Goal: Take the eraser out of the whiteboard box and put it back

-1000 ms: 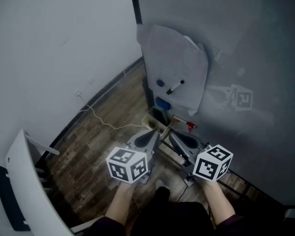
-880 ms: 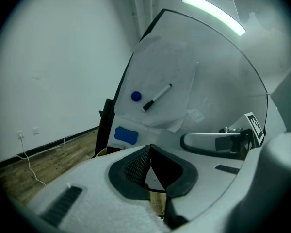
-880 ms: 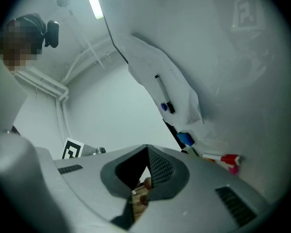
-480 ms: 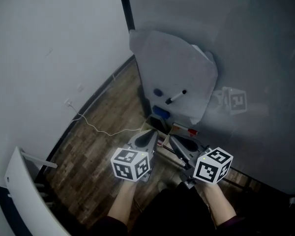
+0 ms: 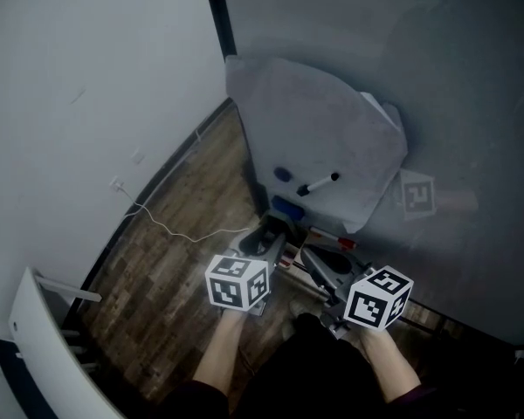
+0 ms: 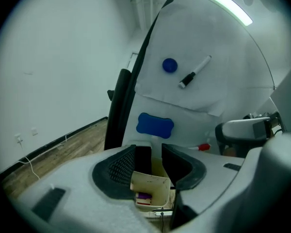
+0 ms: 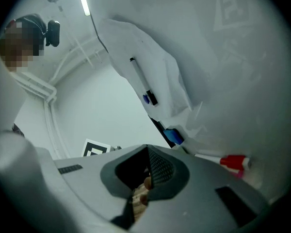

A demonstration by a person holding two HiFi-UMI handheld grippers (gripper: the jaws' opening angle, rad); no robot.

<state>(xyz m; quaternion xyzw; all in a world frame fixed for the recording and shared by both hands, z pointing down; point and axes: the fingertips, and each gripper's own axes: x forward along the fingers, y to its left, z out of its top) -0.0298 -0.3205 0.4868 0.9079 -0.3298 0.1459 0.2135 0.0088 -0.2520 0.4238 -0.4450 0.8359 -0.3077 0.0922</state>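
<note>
Left hand-held gripper (image 6: 155,153) nearer the whiteboard box (image 6: 155,189), jaws opening, empty.

Your left gripper (image 5: 275,231) reaches forward and tilts downward, its jaws opening, with a clear gap between the pads and nothing pressed between them. Your right gripper (image 5: 314,254) lies just beside it, closer to level, jaw tips together. Your left forearm (image 5: 217,360) and right forearm (image 5: 391,365) run side by side behind them.

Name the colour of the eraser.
Blue; the eraser shows best in the left gripper view.
</note>
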